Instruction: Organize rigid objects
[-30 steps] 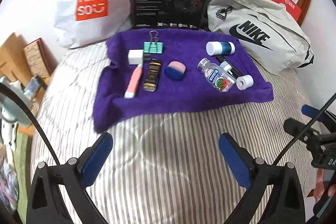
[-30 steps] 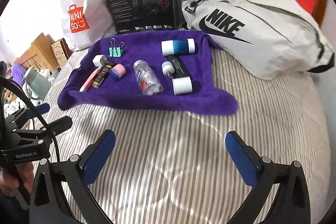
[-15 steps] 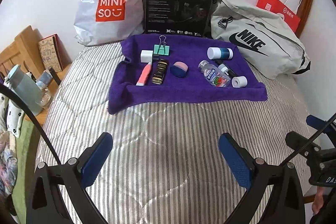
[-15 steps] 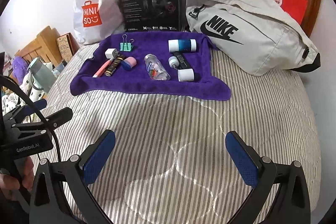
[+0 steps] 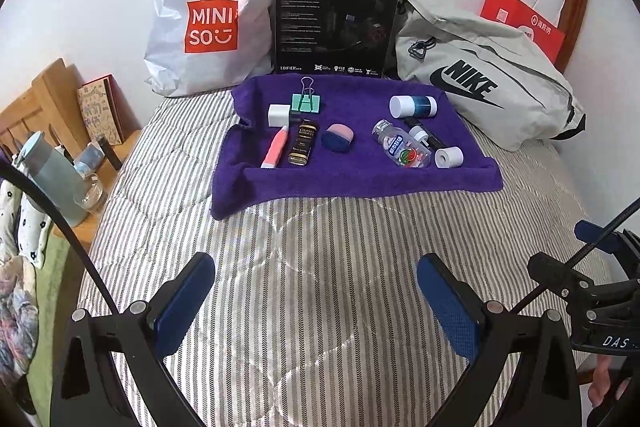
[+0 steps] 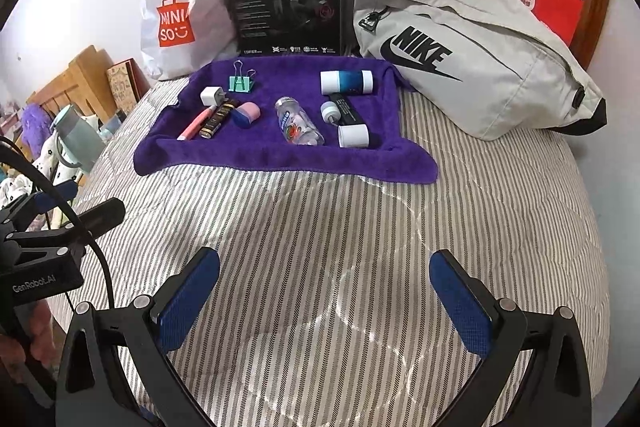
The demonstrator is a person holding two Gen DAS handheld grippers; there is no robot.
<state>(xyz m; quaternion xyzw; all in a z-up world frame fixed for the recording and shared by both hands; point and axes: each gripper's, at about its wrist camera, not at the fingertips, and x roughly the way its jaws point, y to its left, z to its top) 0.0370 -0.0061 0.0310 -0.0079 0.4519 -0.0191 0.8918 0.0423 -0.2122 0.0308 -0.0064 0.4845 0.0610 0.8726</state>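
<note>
Left hand-held gripper (image 5: 316, 301), right hand-held gripper (image 6: 325, 297) released, empty; behind: MINISO bag (image 5: 210, 23), HECATE box (image 5: 336, 23), NIKE bag (image 5: 480, 83).

clip (image 5: 306, 101) 1 | charger (image 5: 278, 115) 1 | eraser (image 5: 338, 137) 1 | bottle (image 5: 401, 149) 1 | bags (image 5: 488, 83) 3

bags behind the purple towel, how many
3: white plastic Miniso bag at left, grey fabric Nike bag at right, red paper bag behind it. More may be hidden.

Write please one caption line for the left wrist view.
Open left gripper hovers over striped bed, facing small objects on purple towel.
</note>
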